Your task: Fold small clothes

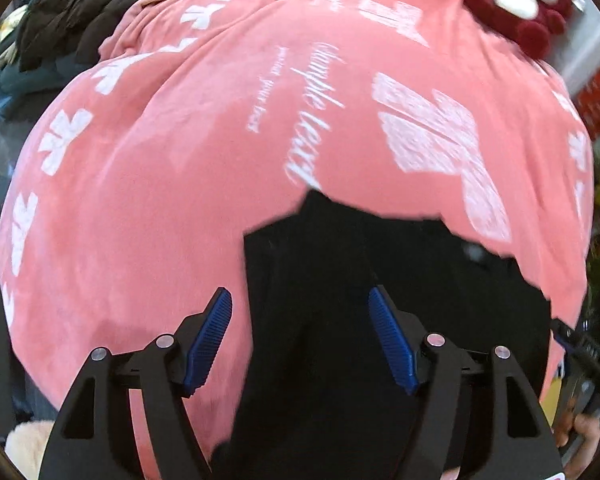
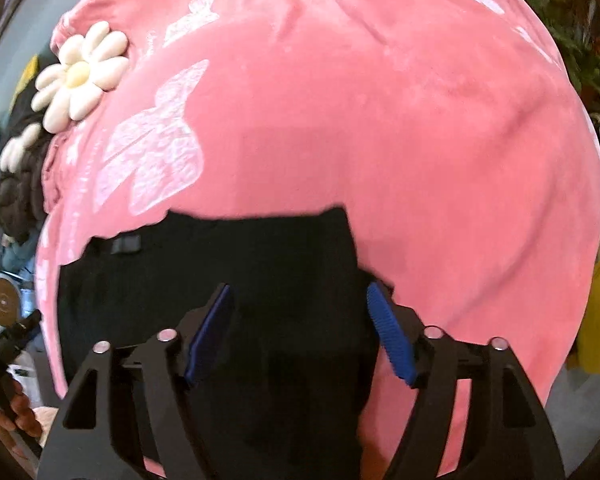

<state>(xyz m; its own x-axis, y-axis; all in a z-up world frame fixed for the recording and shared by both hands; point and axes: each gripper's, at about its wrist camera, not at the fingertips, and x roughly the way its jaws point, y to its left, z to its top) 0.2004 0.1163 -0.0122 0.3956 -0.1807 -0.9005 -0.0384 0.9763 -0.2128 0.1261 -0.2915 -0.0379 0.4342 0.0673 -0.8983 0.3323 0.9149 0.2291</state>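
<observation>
Black garment (image 1: 340,300) lies on the pink blanket (image 1: 140,200), both left tongs (image 1: 300,336) and right tongs (image 2: 300,332) spread above its edges.

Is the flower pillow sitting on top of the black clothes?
No, the flower pillow lies at the pink blanket's far edge, apart from the black garment.

A: Are there any words to read?

B: Yes. The pink blanket (image 1: 160,184) has white curly writing (image 1: 314,112) on it. I think it says "simple text", but it is blurry and sideways.

A: Anything else?

B: A line of tiny white letters (image 1: 262,88) sits beside it. They are too small to read. The other white marks are just shapes.
</observation>
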